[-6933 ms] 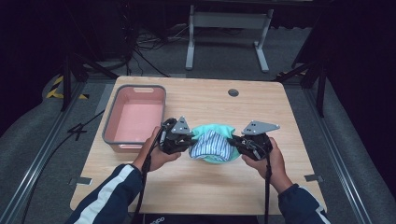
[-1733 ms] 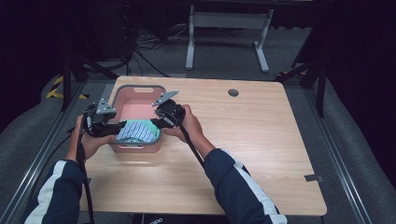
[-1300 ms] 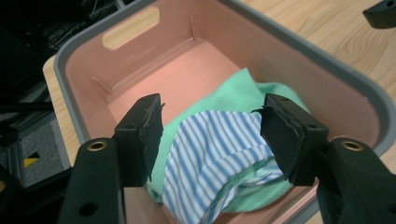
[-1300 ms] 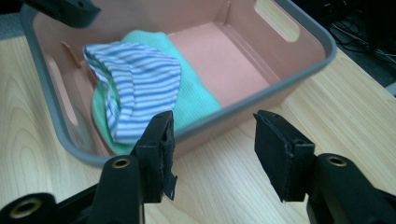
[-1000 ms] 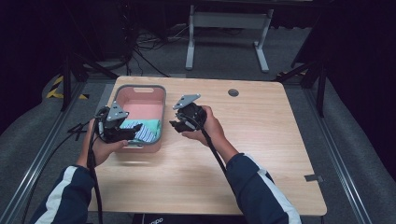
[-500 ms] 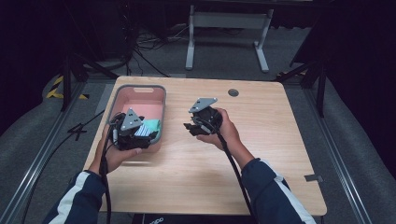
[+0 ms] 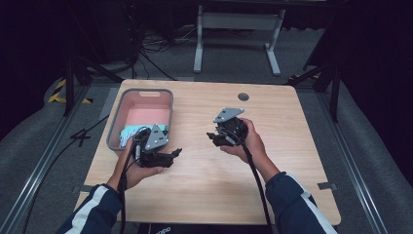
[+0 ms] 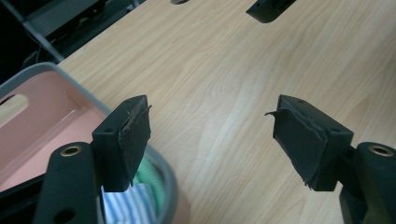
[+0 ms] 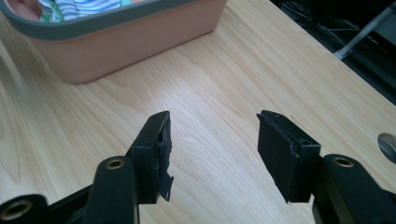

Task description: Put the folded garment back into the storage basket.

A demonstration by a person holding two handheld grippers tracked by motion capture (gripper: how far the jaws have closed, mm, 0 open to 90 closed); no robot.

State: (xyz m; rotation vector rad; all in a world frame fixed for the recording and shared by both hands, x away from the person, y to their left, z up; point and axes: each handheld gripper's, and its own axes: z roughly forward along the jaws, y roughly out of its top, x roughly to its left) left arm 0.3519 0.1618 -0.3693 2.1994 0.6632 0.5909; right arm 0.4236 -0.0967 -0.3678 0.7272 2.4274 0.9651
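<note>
pink inside and grey around the rim, the bin (image 7: 141, 100) sits at the left part of the pale wood counter (image 7: 292, 161), near its left edge. a striped blue-and-white cloth with green in it (image 7: 129, 134) lies in the bin's near end, bunched low against the wall; in the left tool's view the same cloth (image 8: 135, 200) peeks out just under the grey rim, and in the right tool's view a strip of it (image 9: 79, 8) shows over the bin's edge.

just beside the bin's near right corner, the left tool (image 7: 171, 155) is held in the person's left hand (image 7: 134, 168), over bare wood. its jaws stand wide apart with nothing between them (the pads look frayed at the edges), and its own view shows one jaw in front of the bin's rim and the other over open counter.

further right, well apart from the bin, the right tool (image 7: 213, 137) is held in the right hand (image 7: 251, 144) above the middle of the counter, its grey plate on top. its jaws are also spread and empty, pointing back toward the bin across bare wood.

a round dark hole (image 7: 243, 96) sits in the counter near the far edge. dark sleeves with white stripes come in from the bottom.
</note>
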